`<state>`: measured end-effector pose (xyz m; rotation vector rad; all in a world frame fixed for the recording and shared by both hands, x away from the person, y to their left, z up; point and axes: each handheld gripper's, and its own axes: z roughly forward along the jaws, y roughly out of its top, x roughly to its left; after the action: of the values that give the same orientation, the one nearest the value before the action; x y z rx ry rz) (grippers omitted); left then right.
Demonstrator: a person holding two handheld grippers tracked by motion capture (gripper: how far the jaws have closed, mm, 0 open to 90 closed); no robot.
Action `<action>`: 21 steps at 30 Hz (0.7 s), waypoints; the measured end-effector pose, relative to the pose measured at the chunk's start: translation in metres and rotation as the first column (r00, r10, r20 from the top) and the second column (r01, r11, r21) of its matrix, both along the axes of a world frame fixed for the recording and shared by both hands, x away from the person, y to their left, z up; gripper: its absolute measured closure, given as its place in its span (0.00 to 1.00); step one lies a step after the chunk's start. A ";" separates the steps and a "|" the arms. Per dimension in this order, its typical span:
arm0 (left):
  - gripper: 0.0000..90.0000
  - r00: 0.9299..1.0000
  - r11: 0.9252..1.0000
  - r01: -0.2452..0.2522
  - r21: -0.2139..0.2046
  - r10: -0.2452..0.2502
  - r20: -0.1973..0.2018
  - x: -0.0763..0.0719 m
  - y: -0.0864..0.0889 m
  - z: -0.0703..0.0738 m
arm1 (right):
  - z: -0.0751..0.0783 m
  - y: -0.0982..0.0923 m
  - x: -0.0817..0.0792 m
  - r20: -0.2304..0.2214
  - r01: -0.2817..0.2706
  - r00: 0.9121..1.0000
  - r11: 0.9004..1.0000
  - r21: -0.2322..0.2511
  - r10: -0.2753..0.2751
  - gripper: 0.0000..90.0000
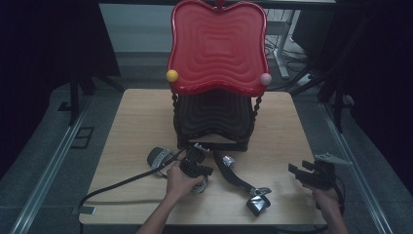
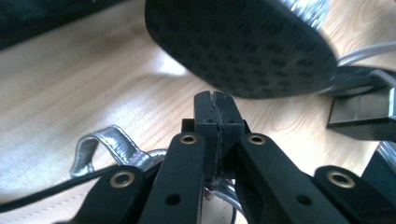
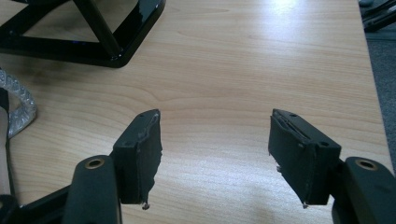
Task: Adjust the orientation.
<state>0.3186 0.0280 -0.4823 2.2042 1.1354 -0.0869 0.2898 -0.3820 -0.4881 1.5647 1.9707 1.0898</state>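
We list, left to right in the high view: a wooden tabletop [image 1: 131, 126]; a dark round shoe sole [image 1: 157, 156] at lower left of centre, with silver straps beside it. Just right of it, our left gripper [image 1: 197, 163], held low at the frame's lower middle; in the left gripper view its fingers [image 2: 205, 116] are pressed together, and we cannot tell whether anything sits between them. Behind it, a two-tier stand: red tray [image 1: 217, 46] above, black tray [image 1: 214, 117] below. A black strap with buckle [image 1: 243, 184] lies right of centre. At lower right, our right gripper [image 1: 304, 171], fingers [image 3: 140, 149] spread wide apart over bare wood, holding nothing.
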 end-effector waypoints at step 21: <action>1.00 0.998 0.998 0.039 -0.051 -0.042 -0.050 -0.054 0.052 -0.002 | 0.001 0.005 -0.001 -0.001 -0.011 1.000 1.000 -0.014 0.011 0.38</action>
<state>0.2649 0.0804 -0.4847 2.1922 1.1049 -0.1882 0.2886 -0.3775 -0.4869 1.5497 1.9859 1.0777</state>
